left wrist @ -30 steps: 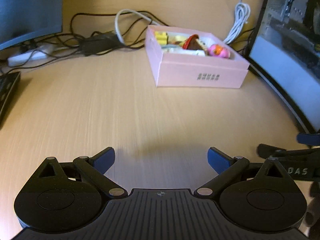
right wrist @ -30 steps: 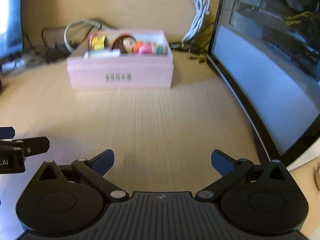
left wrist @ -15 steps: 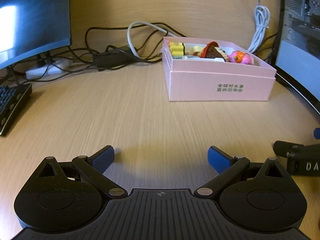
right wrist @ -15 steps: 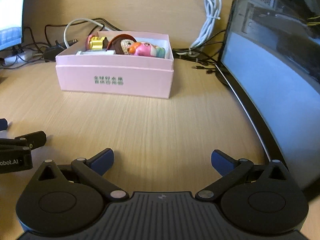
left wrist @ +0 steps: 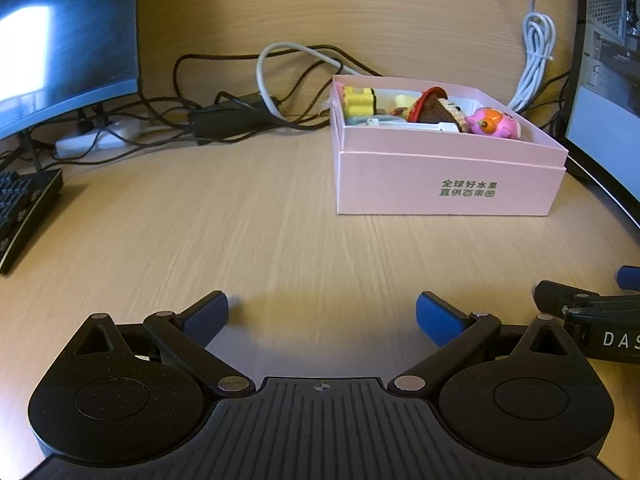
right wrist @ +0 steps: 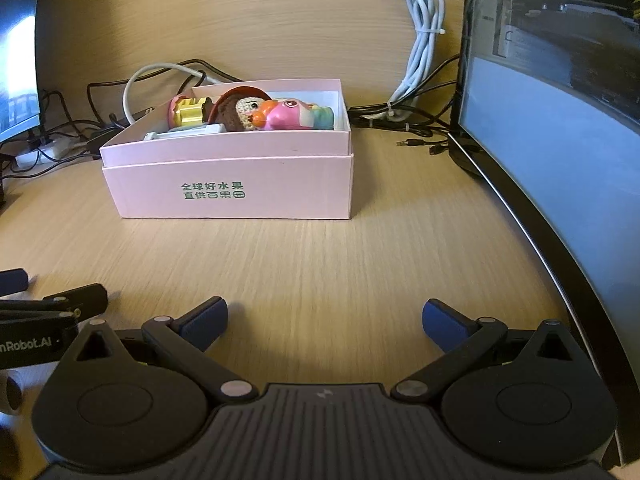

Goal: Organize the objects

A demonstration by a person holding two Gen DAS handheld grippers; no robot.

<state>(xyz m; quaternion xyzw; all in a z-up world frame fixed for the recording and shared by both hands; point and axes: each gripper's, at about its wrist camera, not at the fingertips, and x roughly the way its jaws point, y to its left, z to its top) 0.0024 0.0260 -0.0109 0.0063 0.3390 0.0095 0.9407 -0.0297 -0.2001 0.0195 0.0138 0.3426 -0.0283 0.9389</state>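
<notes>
Two empty grippers face a pink box (right wrist: 228, 184) of toys on a wooden desk (left wrist: 280, 240). The left gripper (left wrist: 322, 314) has its blue-padded fingers spread wide with nothing between them, and the right gripper (right wrist: 324, 320) stands the same way — both low over bare wood, side by side, each catching the other's tip at the edge of its view.

Over the past second both cameras have swung and levelled: the box, first seen smaller and from higher up, now looms larger and squarer in each view, its green printed lettering sharp enough to read as characters. The fingers keep the same wide spread throughout.

Inside the box lie a crocheted doll with a red hat (right wrist: 240, 110), a pink fish-like figure (right wrist: 296, 116), a yellow block toy (left wrist: 358, 100) and a flat white item (right wrist: 188, 134) along the near wall. The box sits toward the back of the desk, between a left-hand monitor (left wrist: 60, 40) and a curved screen (right wrist: 560, 120) on the right, with cables (left wrist: 224, 116) tangled behind.

No loose toy shows on the desk — so the sorting looks either finished or about to begin from the box itself.
</notes>
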